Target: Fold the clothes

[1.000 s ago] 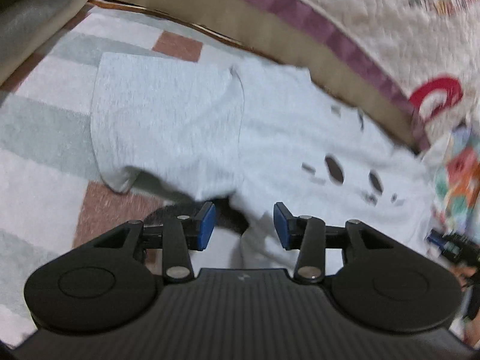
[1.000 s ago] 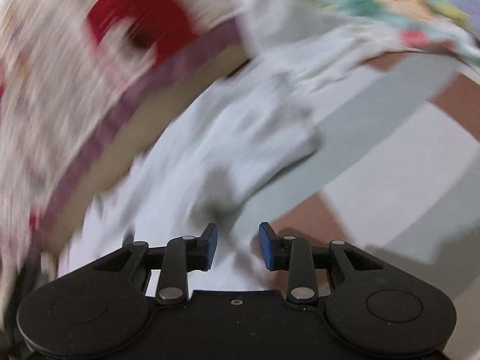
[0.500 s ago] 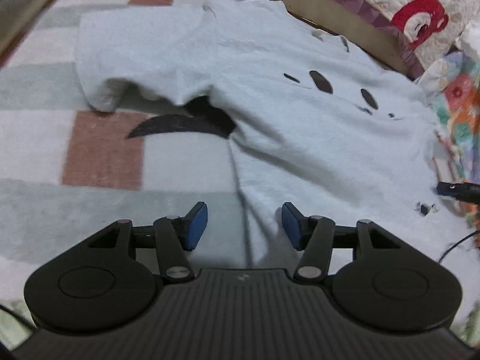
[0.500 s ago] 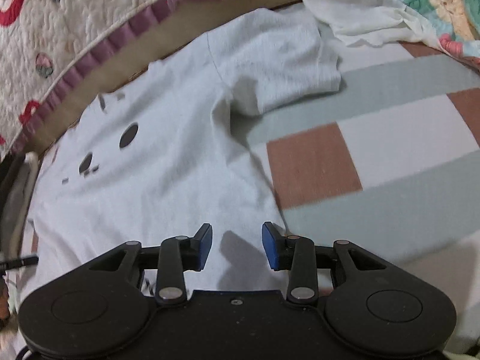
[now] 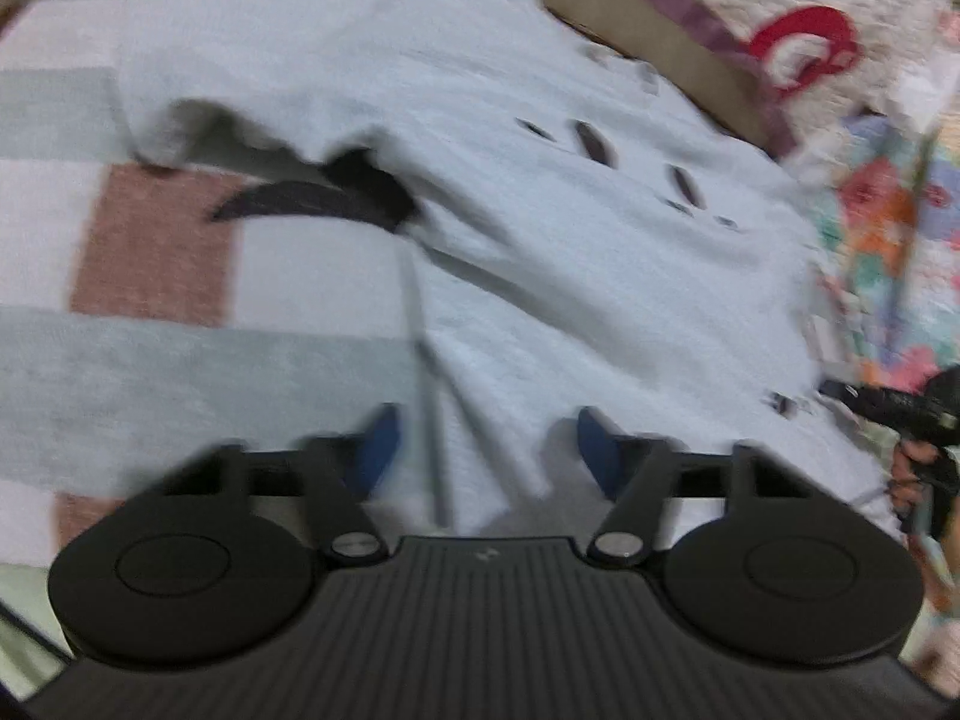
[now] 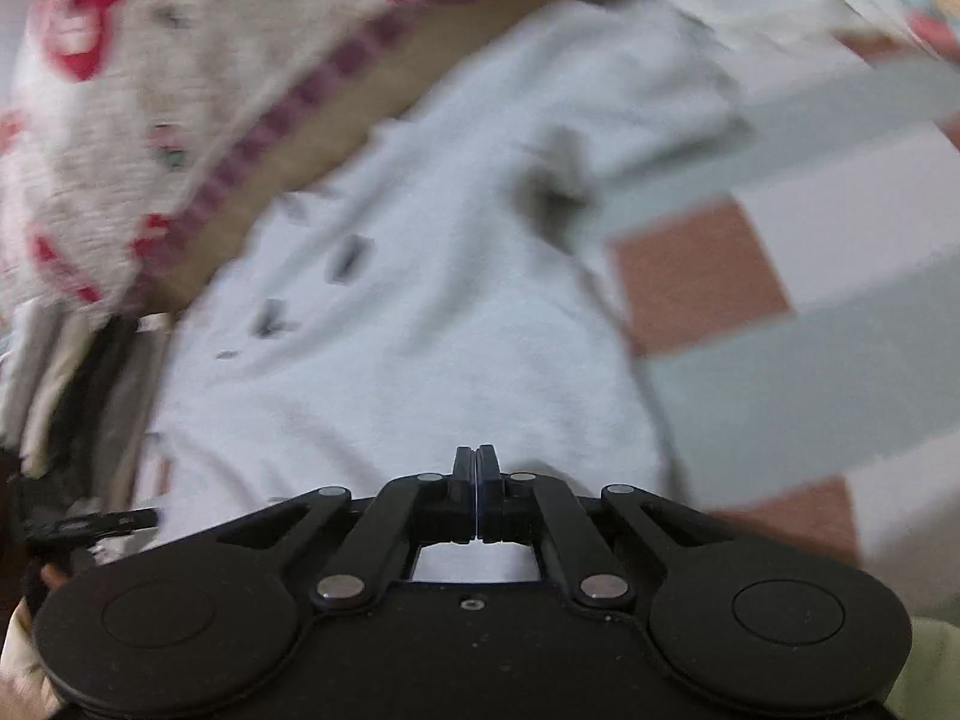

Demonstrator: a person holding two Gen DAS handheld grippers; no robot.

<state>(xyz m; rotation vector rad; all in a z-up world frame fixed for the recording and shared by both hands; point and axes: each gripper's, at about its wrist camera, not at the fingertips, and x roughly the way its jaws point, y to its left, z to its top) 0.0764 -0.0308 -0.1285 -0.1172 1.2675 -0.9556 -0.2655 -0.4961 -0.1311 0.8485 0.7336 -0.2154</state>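
My left tongs (image 5: 485, 450) are matte black with blue finger pads (image 5: 378, 441), silver pivot screws and a ribbed housing; my right tongs (image 6: 476, 480) match, speckled with dust.
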